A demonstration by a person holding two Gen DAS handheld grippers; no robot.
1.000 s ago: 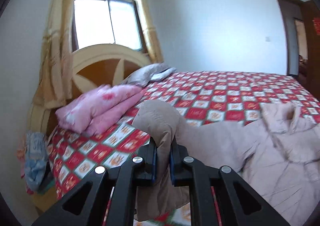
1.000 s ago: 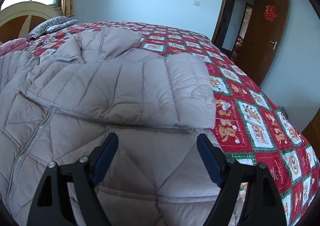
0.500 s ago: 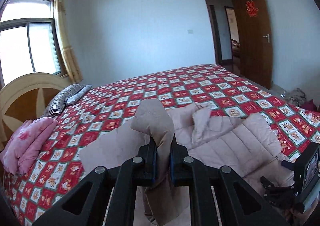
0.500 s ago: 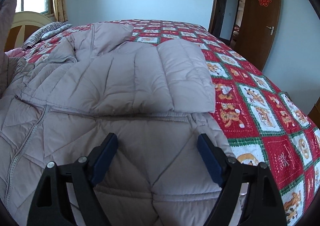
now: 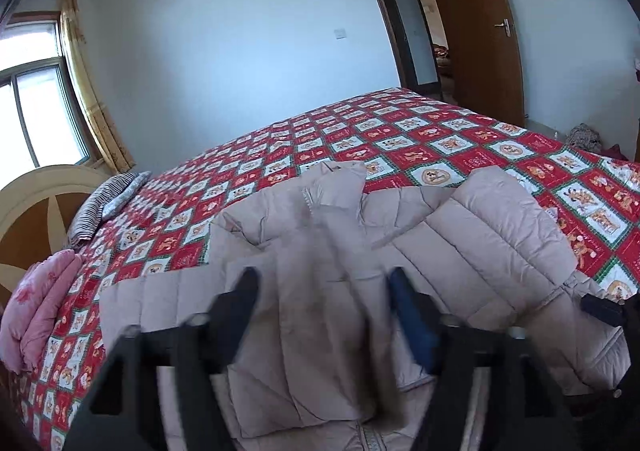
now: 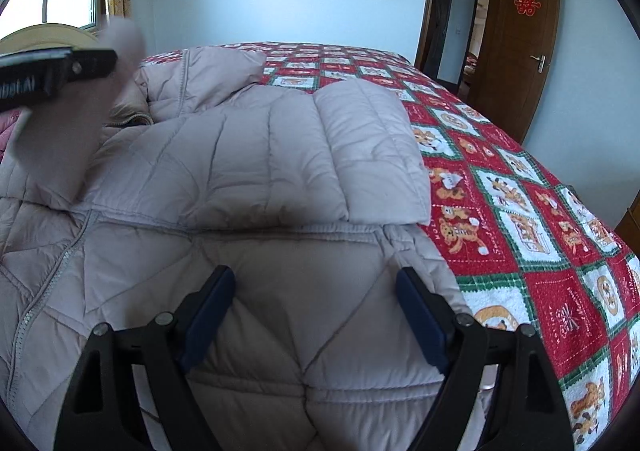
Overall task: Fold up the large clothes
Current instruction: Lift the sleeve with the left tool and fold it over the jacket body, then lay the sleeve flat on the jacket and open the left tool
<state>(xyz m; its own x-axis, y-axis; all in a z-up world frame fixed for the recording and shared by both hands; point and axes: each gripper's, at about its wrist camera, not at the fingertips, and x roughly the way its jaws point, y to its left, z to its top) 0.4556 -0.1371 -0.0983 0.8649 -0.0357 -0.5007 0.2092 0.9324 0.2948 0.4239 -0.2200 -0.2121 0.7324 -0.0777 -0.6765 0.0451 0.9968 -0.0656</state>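
Your left claw (image 5: 320,299) was over the padded jacket (image 6: 256,187), and its jaws were opening at that moment. The jacket's left sleeve (image 5: 316,283) lay blurred in the gap between the fingers (image 5: 412,319), and the pads no longer pressed on it. From the right wrist view the same claw showed at the upper left edge, with the pale sleeve cloth smeared below it.

Your right claw (image 6: 316,299) hung low over the lower part of the jacket with its jaws spread wide. Nothing was between its blue pads (image 6: 420,315); only the quilted cloth lay beneath them.

The jacket lay spread on the bed (image 6: 520,219), on the red and white patterned quilt, near your edge of it. Its right sleeve (image 6: 372,147) was folded across the chest, with the cuff near the quilt on the right. The hood (image 6: 208,75) lay toward the far side.

A striped pillow (image 5: 104,207) and a folded pink blanket (image 5: 40,303) sat near the wooden headboard (image 5: 36,203) at the left. A brown door (image 6: 516,47) stood open in the far wall.
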